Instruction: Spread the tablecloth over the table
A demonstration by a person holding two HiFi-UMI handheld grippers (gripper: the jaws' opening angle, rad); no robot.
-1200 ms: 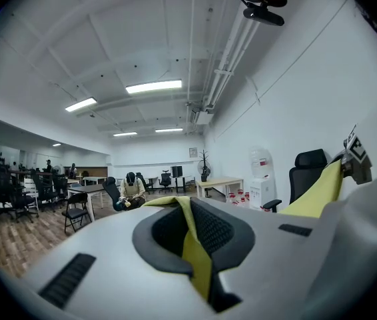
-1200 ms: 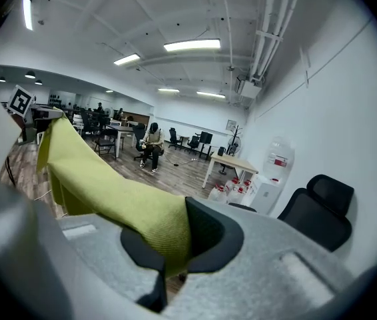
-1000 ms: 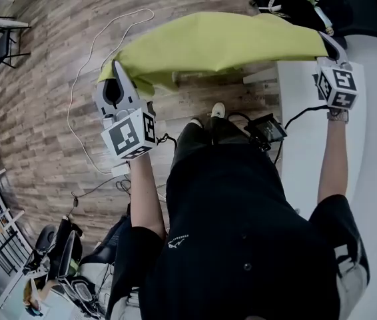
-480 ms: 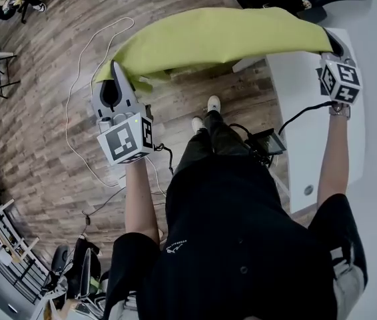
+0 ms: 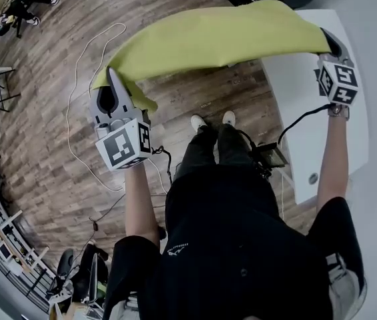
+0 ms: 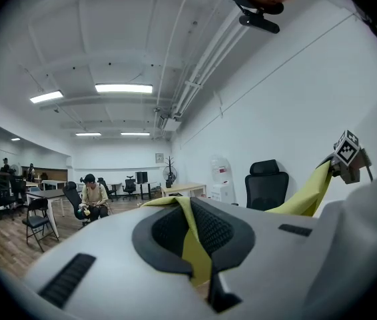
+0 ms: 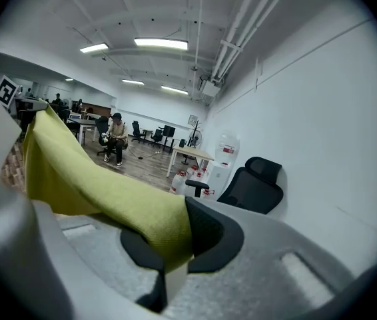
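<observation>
Left tongs (image 6: 192, 240) are clamped on one end of the cloth (image 5: 222, 35) and right tongs (image 7: 175, 245) on the other end, with yellow fabric pinched between the pads in both gripper views. The cloth hangs stretched between them in the air as a folded band, mostly over the wood floor (image 5: 48, 112). In the head view its right end overlaps the far corner of the white counter (image 5: 308, 119); can't tell if it touches there.
</observation>
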